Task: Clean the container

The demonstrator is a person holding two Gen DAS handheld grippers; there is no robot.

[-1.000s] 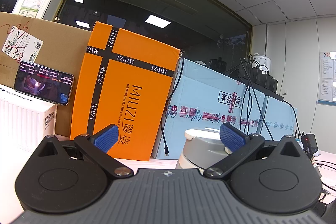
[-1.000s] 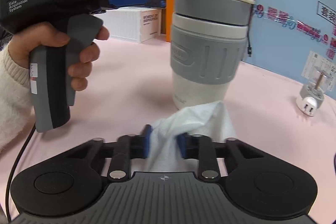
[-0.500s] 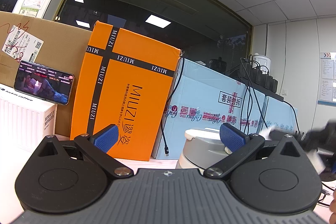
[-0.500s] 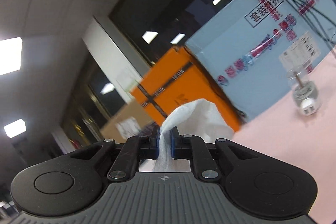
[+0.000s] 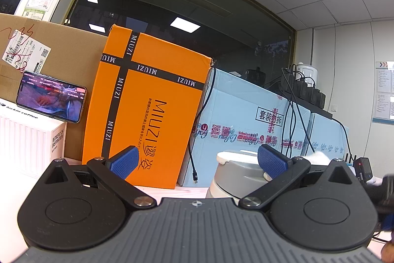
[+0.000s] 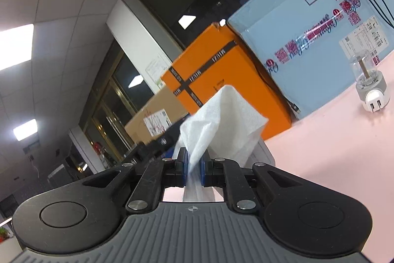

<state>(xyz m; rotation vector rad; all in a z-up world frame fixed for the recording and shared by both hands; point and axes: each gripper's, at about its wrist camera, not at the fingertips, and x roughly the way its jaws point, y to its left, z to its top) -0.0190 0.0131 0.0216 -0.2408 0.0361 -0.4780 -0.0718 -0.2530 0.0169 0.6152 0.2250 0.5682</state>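
The left gripper is holding its two blue pads wide apart with nothing between them. The grey and white container is standing on the pink table, close in front of this gripper, and the right blue pad is covering part of its lid. The gap between the pads is wide, but whether the cup lies inside it cannot be told.

The right gripper is squeezing its blue pads together on a white wipe. The wipe is sticking up above the pads like a little tent. A grey edge is peeking out just behind the wipe, too hidden to name.

A wall of boxes is closing off the back of the table. The orange box is showing "MIUZI" on its black bands and in big letters. The light blue box beside it is showing red printed tape and a framed Chinese label. A black cable is hanging down between the two. A brown carton with a shipping sticker is standing at the left. A phone with a lit screen is leaning on it, on top of a white box reading "luckin coffee".

A white plug with a clear dome is sitting alone on open pink table at the right.
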